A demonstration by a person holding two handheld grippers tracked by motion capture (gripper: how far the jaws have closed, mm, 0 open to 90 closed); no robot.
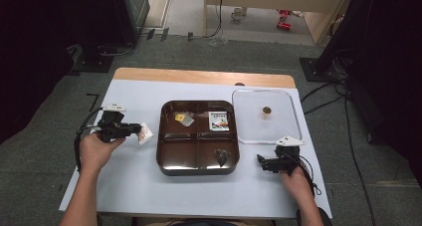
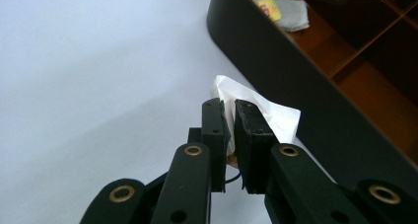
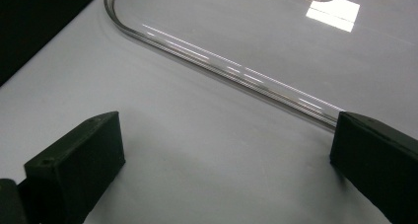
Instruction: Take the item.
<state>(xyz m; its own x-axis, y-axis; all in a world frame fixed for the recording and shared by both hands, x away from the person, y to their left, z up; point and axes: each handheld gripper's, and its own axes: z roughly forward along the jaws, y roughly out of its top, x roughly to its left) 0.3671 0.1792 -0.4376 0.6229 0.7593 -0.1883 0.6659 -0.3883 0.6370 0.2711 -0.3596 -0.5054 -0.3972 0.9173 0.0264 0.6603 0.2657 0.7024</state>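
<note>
At the left of the high view the left gripper has its fingers clenched on a small white packet, held just off the left side of the dark brown tray that sits in the middle of the pale worktop. In the left gripper view the packet pokes out beyond the fingertips, with the tray wall rising close at the upper right of the frame. The tray is split into four compartments: the upper left one holds a tea bag, the upper right a printed sachet, the lower right a dark heart-shaped thing, and the lower left looks empty. The right gripper rests low at the right of the high view, its fingers spread wide and holding nothing, just in front of the clear lid lying flat beside the tray. The step in hand seems to be carrying the packet into the tray; the next move likely calls for lifting it over the near wall, toward the empty compartment, and letting go there.
</note>
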